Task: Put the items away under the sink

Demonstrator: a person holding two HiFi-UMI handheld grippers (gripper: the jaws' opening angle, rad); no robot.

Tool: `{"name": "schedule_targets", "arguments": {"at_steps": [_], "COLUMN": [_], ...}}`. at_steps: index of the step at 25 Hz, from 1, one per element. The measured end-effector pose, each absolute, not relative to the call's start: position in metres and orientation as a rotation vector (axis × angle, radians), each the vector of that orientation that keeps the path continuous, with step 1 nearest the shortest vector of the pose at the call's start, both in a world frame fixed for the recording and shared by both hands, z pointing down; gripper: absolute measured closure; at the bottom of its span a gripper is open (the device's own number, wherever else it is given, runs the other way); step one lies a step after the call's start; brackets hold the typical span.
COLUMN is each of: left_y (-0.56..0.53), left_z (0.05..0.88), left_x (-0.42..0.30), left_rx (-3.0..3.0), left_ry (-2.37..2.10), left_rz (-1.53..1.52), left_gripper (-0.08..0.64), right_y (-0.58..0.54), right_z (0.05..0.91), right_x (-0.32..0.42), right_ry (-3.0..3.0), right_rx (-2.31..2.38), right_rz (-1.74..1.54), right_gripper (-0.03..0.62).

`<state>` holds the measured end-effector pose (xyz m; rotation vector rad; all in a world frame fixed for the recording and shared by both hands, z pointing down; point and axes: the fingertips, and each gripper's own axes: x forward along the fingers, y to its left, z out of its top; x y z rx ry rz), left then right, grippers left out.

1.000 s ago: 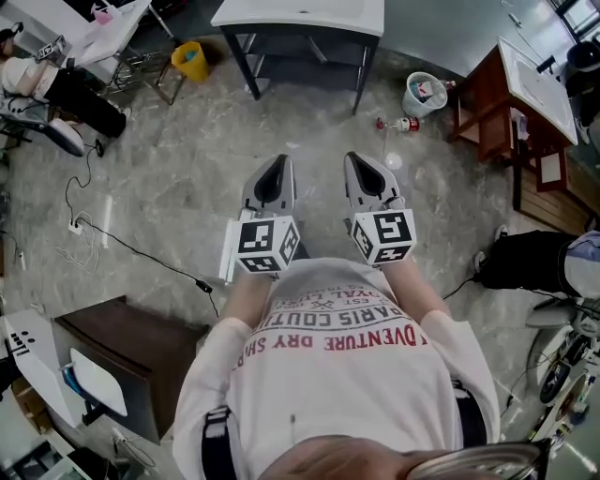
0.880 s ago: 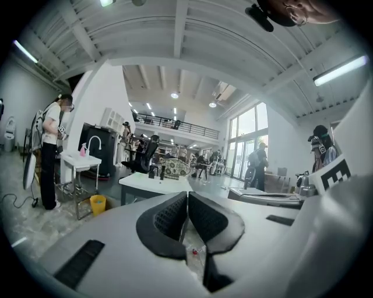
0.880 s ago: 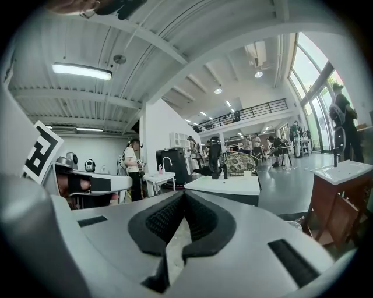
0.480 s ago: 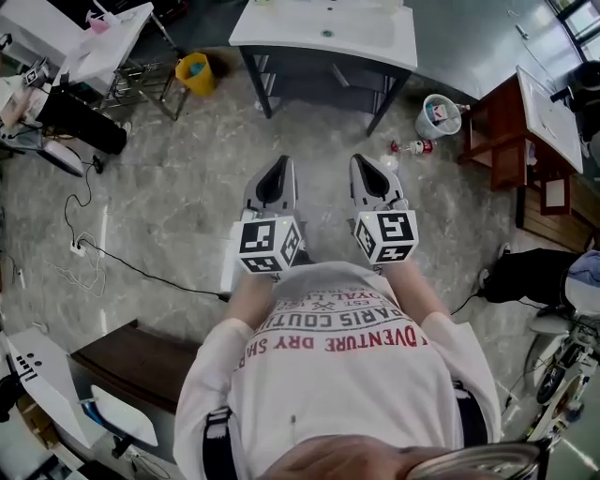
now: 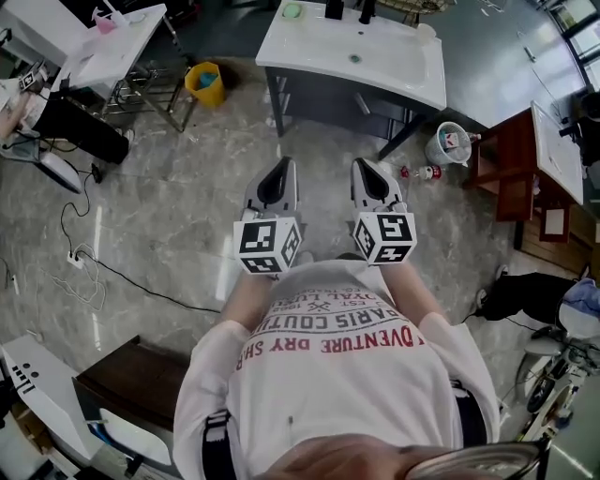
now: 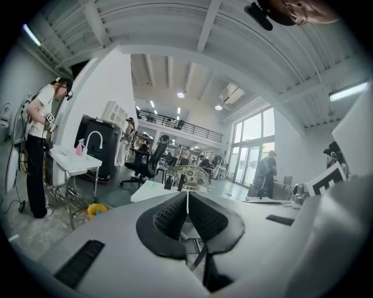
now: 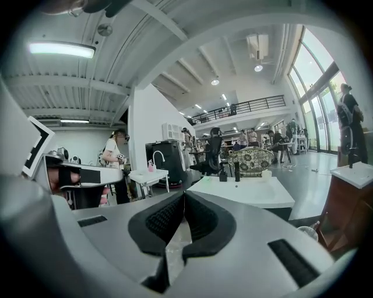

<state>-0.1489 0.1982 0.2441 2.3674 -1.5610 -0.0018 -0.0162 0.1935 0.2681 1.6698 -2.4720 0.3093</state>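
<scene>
Where I stand: looking steeply down over a white printed shirt (image 5: 328, 375), both forearms reaching forward, side by side.
Left tool (image 5: 278, 164): its jaws are pressed together with nothing between them, as its own view shows (image 6: 187, 195).
Right tool (image 5: 365, 164): likewise closed tight and empty (image 7: 183, 195). I judge both are carried shut and roughly level because nothing is within reach yet.
Floor (image 5: 169, 216): grey and marbled, bare in front of the tools.
Sink desk (image 5: 394, 70): white top with a basin, straight ahead and well apart from the tools. The dark open frame (image 5: 323, 98) beneath is where I take the storage space to be.
Items: two dark bottles (image 5: 334, 9) stand at the desk's far edge. A small bottle (image 5: 419, 172) lies on the floor by the right leg, near a pale bucket (image 5: 448, 143). Which of these are to be stowed I cannot tell.
Farther left: a yellow bucket (image 5: 204, 82).
</scene>
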Motion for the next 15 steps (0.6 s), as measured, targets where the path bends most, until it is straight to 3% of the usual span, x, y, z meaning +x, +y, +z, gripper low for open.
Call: {"name": "schedule_targets", "arguments": {"at_steps": [15], "left_y": [0.056], "left_z": [0.273], "left_x": [-0.169], "left_rx": [2.269], "left_ry": [-1.693], "left_rz": [0.056], "left_gripper": [0.532], "right_y": [0.027], "right_z": [0.286], "right_x": [-0.029], "right_ry": [-2.559], "right_rx": [1.570], "right_rz": [0.325], "right_gripper": [0.568]}}
